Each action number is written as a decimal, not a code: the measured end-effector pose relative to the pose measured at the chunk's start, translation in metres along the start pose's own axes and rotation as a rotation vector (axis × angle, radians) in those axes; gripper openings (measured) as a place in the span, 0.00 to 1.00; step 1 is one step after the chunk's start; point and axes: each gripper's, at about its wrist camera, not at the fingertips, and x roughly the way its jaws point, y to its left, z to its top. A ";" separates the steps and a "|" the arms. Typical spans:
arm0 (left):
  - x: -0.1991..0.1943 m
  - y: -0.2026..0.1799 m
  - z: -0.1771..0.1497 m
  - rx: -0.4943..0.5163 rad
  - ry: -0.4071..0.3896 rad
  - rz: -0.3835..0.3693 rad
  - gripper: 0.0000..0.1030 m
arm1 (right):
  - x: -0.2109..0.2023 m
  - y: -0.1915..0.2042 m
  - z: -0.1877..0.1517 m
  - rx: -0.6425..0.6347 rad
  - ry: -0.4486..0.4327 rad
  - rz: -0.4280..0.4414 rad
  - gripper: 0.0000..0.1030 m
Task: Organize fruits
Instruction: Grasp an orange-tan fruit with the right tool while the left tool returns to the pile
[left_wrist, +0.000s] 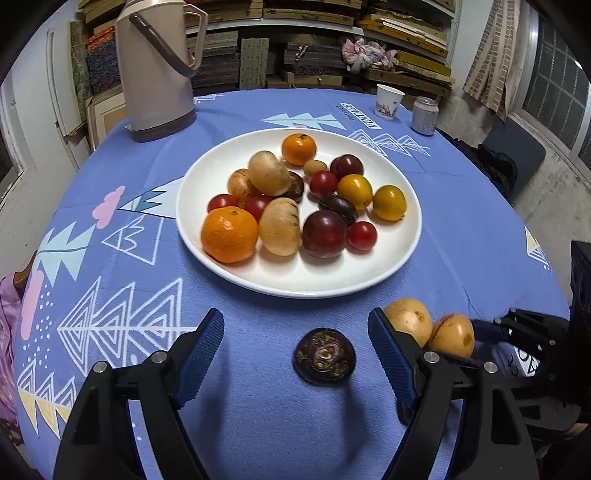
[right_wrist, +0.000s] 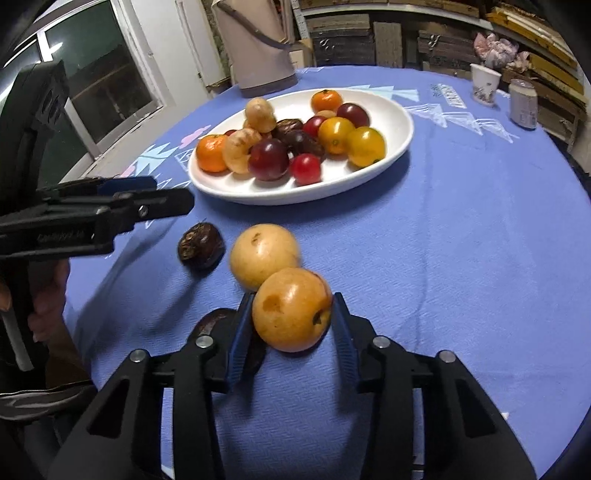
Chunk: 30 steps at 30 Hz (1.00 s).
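A white plate (left_wrist: 399, 258) (right_wrist: 400, 122) holds several fruits: oranges, red and yellow tomatoes, dark plums, tan fruits. My left gripper (left_wrist: 295, 332) is open, its jaws on either side of a dark brown fruit (left_wrist: 325, 356) (right_wrist: 201, 245) on the blue tablecloth. My right gripper (right_wrist: 293, 312) is shut on a yellow-orange fruit (right_wrist: 291, 308) (left_wrist: 452, 334). A second yellow fruit (right_wrist: 264, 254) (left_wrist: 408, 319) lies just beyond it, touching it. Another dark fruit (right_wrist: 218, 321) lies partly hidden under the right gripper's left finger.
A beige thermos jug (left_wrist: 157, 70) (right_wrist: 255, 40) stands at the back left. A paper cup (left_wrist: 388, 100) (right_wrist: 484, 83) and a can (left_wrist: 424, 115) (right_wrist: 522, 105) stand at the back right. The round table (left_wrist: 480, 221) drops off on all sides.
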 end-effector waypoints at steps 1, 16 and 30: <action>0.000 -0.003 0.000 0.010 0.002 -0.006 0.79 | -0.001 -0.002 0.000 0.007 -0.003 -0.002 0.40; 0.004 -0.044 -0.005 0.115 0.015 -0.029 0.79 | -0.022 -0.035 -0.011 0.056 -0.019 -0.061 0.40; 0.023 -0.078 -0.005 0.194 0.034 -0.032 0.79 | -0.028 -0.047 -0.020 0.073 -0.028 -0.067 0.40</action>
